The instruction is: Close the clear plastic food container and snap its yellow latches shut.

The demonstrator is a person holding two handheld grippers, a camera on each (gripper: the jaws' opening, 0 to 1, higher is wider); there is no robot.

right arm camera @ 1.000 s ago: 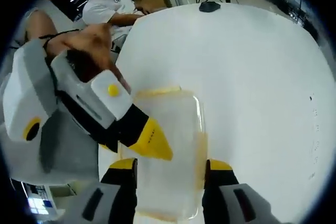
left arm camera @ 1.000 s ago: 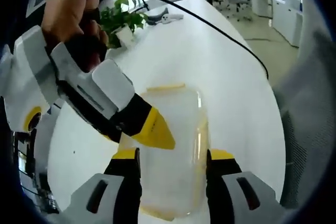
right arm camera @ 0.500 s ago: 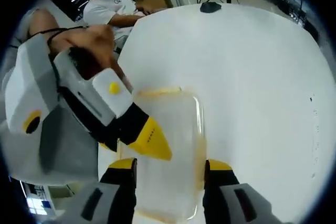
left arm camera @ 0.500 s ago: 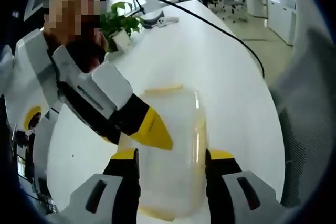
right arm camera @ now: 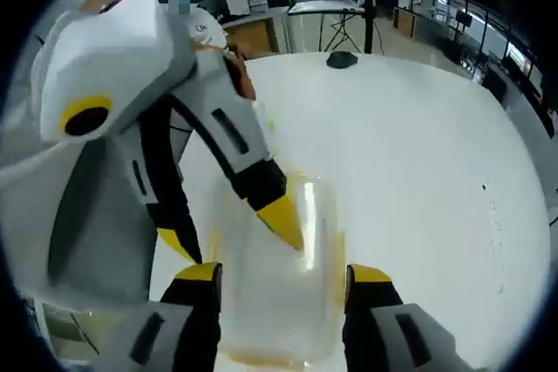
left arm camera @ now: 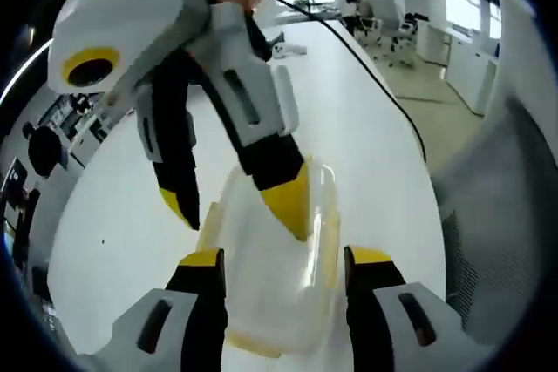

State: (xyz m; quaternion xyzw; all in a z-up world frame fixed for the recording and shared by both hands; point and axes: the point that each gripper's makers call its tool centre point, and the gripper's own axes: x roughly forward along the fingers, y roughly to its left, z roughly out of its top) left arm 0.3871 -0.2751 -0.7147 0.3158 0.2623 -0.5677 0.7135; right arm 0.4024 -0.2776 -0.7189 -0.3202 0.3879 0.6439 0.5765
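**Jaws spread over the container, latches not yet pressed**

The jaws of the left gripper point(left arm camera: 279, 260) were seen standing wide apart, holding nothing, with the clear plastic food container point(left arm camera: 270, 276) lying on the white table point(left arm camera: 122, 206) between and just beyond their yellow tips. In the left gripper view the right gripper point(left arm camera: 235, 206) was seen entering from above, its jaws also spread and empty: one yellow tip was placed on or just above the lid, the other beside the container's left edge. Whether that tip touched the lid could not be told. A yellow latch point(left arm camera: 330, 246) was made out along the container's right side.

In the right gripper view the same arrangement was shown: the right gripper point(right arm camera: 283, 274) open, the container point(right arm camera: 270, 302) between its tips, the left gripper point(right arm camera: 231, 237) angled down onto the lid.

It was judged that the lid should be pressed flat first, the container steadied by one gripper, and each latch then pushed squarely, so that sliding on the smooth table would be avoided.
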